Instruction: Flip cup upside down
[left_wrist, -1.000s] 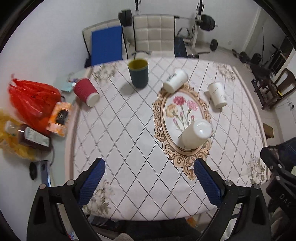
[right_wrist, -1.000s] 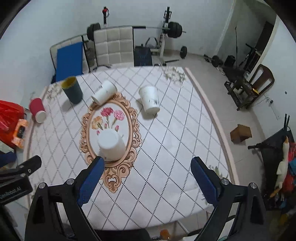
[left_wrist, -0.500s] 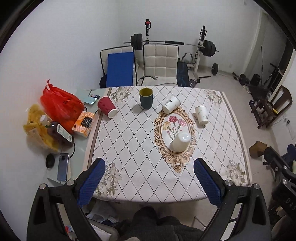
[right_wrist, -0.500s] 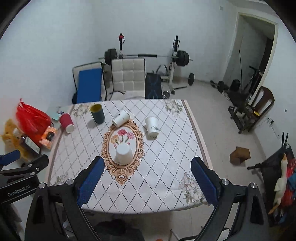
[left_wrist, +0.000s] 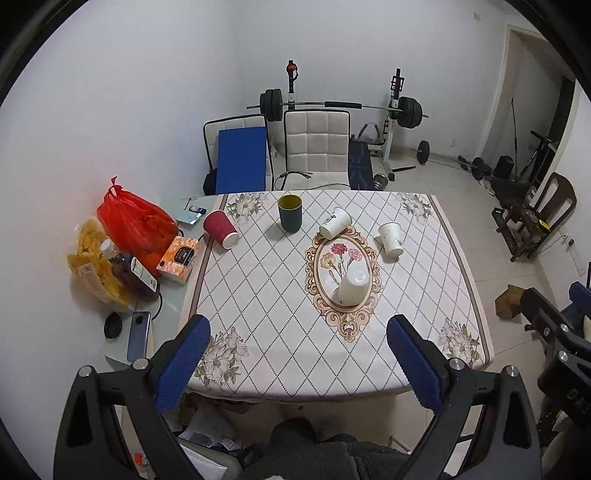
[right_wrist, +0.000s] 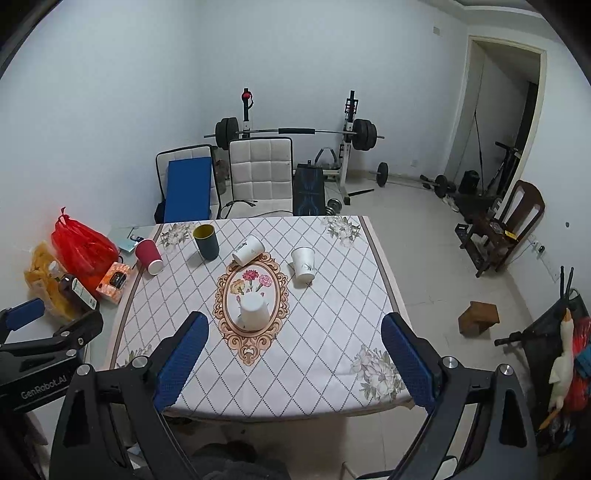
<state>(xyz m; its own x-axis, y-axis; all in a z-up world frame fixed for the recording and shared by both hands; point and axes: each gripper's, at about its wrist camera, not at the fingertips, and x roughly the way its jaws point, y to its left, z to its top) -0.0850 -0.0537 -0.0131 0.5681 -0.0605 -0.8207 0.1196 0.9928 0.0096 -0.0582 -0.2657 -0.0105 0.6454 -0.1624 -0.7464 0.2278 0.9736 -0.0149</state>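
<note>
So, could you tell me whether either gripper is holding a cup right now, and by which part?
Nothing is held. The left gripper and right gripper are both open, above the table's near edge.

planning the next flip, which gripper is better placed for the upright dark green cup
Left, probably. The dark green cup stands at the table's far left; the left gripper, open, has it near centre, while from the right gripper, also open, it sits well left. Both are far back.

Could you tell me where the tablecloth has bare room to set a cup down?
Free: the near-left stretch between the red ribbed paper cup and the left gripper, and the near-right corner. Crowded: the far half, around the dark green mug and white paper cups.
</note>
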